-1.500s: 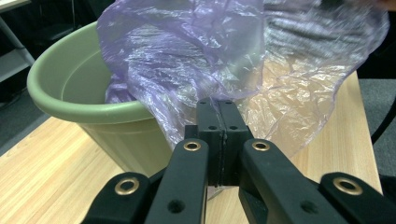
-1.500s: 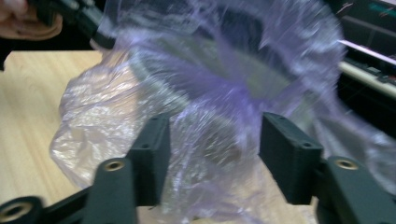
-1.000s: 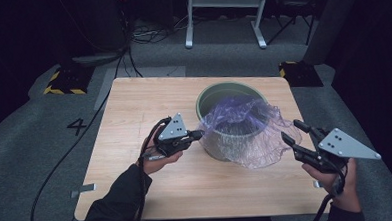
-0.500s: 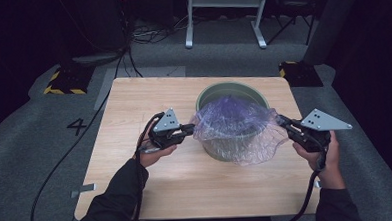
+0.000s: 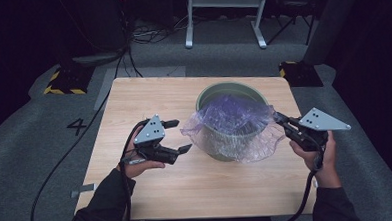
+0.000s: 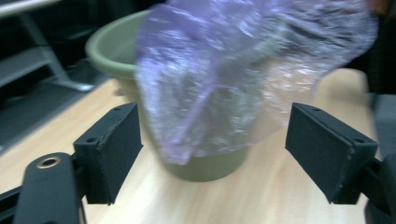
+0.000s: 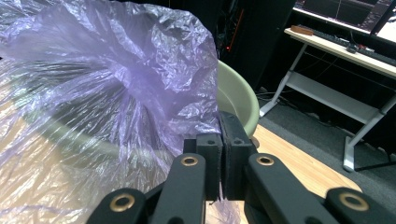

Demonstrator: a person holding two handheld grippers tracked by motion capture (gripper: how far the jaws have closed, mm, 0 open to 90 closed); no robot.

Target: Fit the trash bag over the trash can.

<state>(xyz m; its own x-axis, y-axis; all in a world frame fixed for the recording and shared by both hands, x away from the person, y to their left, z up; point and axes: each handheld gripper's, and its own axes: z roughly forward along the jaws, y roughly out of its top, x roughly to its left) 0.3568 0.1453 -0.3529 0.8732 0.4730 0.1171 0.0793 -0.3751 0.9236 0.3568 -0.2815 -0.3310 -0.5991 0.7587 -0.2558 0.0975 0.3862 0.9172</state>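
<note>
A green round bin stands on the wooden table, right of the middle. A thin purple plastic bag is draped over its mouth and hangs down the near side. My left gripper sits just left of the bin; its jaws have just been opening and are open, with nothing between them. In the left gripper view the pads stand wide apart, short of the bag and bin. My right gripper is shut on the bag's right edge. In the right gripper view the gripper pinches the film beside the bin's rim.
A white metal stand is on the floor behind the table. Yellow-and-black striped blocks lie at the back left and back right. A "4" mark and a cable run along the floor on the left.
My left gripper has let go of the bag's left edge, opened and drawn back to the left. My right gripper has moved in toward the bin and shut on the bag's right edge.
</note>
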